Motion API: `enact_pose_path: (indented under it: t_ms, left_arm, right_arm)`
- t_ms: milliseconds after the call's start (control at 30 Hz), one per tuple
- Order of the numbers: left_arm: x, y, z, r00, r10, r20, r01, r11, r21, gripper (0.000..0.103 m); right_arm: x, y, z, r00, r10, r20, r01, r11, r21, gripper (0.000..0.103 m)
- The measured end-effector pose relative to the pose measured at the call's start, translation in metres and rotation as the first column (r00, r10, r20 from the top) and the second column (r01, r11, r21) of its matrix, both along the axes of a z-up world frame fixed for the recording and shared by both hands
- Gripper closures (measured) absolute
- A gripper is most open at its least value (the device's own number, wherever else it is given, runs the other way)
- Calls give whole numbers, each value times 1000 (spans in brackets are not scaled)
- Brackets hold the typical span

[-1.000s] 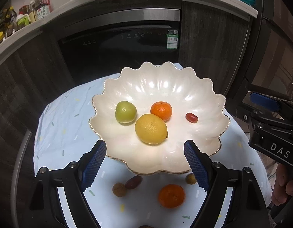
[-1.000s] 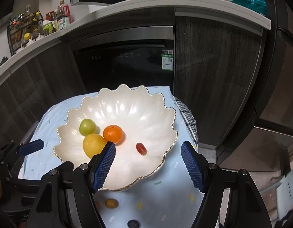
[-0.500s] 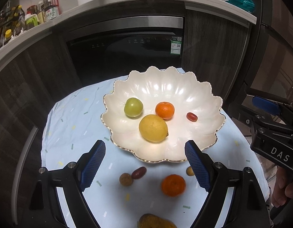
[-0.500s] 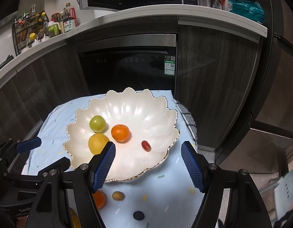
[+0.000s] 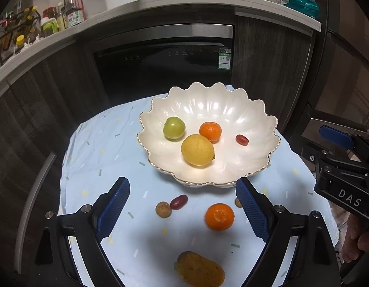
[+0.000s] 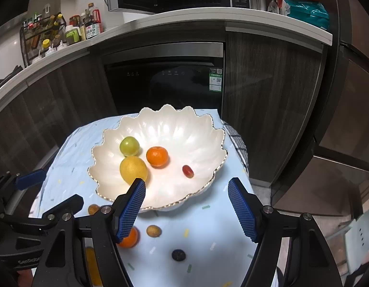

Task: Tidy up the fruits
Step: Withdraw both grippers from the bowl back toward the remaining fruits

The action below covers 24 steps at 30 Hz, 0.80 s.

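White scalloped gold-rimmed bowl [image 5: 256, 165] sits toward the far edge of the pale blue cloth-covered table [image 5: 100, 148], holding four fruits. Left gripper [image 5: 183, 209], jaws just widened, and right gripper [image 6: 186, 209] both spread, empty. Loose orange mandarin [image 5: 219, 216] lies near the front edge

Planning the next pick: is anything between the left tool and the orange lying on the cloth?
Nothing visible. The left tool is open and empty, and the orange lies on bare cloth just ahead of its fingers, apart from the other fruit.
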<state>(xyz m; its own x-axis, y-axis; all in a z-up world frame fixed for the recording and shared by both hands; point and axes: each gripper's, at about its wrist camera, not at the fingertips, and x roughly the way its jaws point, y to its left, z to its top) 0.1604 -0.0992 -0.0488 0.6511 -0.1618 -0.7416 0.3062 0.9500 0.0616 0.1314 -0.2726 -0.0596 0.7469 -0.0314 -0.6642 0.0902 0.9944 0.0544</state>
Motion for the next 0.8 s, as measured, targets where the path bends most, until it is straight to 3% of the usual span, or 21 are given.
enact_pose_path:
  t_ms: [800]
  left_arm:
    - [-37,16,-22,997,67,-26,-67,998,-9,12]
  right_arm:
    - [-33,11,-22,998,65,-24,-66,997,-44,31]
